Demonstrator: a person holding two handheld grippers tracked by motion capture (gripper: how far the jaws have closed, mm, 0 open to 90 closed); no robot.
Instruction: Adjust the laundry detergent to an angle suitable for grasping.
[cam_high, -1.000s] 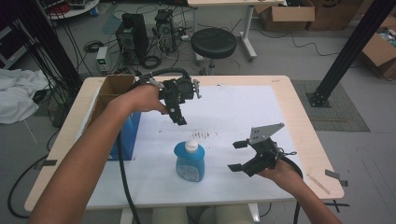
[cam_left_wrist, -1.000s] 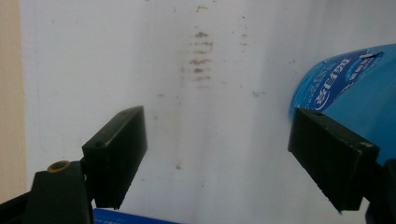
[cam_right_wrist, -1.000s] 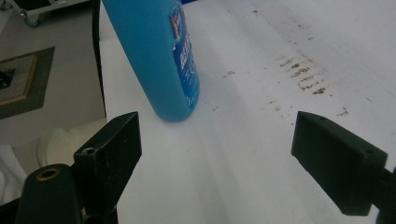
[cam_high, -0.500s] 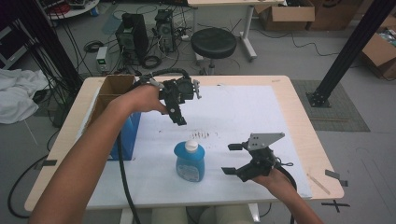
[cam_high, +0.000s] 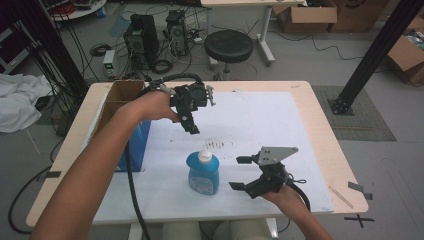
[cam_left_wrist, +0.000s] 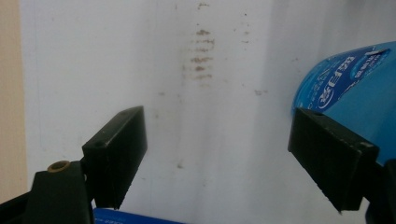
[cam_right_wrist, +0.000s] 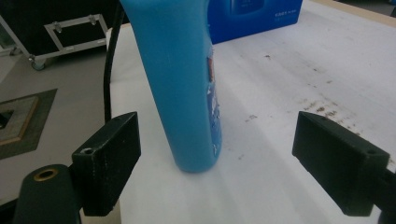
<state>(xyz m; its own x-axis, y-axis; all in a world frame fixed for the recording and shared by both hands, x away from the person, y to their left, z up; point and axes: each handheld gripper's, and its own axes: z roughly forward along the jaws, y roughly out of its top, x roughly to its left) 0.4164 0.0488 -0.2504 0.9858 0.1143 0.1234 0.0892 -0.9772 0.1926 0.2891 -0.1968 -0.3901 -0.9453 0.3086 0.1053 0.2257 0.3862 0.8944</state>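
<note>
Right gripper (cam_high: 241, 173) held low at about 5 o'clock on the tabletop (cam_high: 320, 130), jaws wide apart, nothing between them touching; aimed toward 9 o'clock at the bottle (cam_high: 203, 173). Seen through the right gripper view: bottle (cam_right_wrist: 180, 84) upright just ahead, between the lines of the two jaws but short of them, narrow side facing.

Bottle standing at about 6 o'clock on the white sheet (cam_high: 260, 120), near the front edge, white cap (cam_high: 204, 156) on top, label on the broad face. Judged: smooth blue plastic, rigid enough to grip but likely to flex under hard squeeze; slippery on the glossy shoulders; weight unknown, fill level not visible through the opaque wall. Tall on a small base, so liable to tip if nudged high up before the jaws close. Best hold judged at mid-body across the narrow flat faces, below the shoulder, above the base curve; neck under the cap a second option.

Left gripper (cam_high: 192, 127) raised above the sheet at about 11 o'clock from the bottle, jaws apart and empty, pointing down. Left gripper view: bottle shoulder (cam_left_wrist: 345, 88) past the right-hand jaw, apart from it.

Farther off at 9 o'clock: blue box (cam_high: 132, 145) beside an open cardboard carton (cam_high: 117, 95). Brown smudges (cam_high: 220, 145) on the sheet behind the bottle.
</note>
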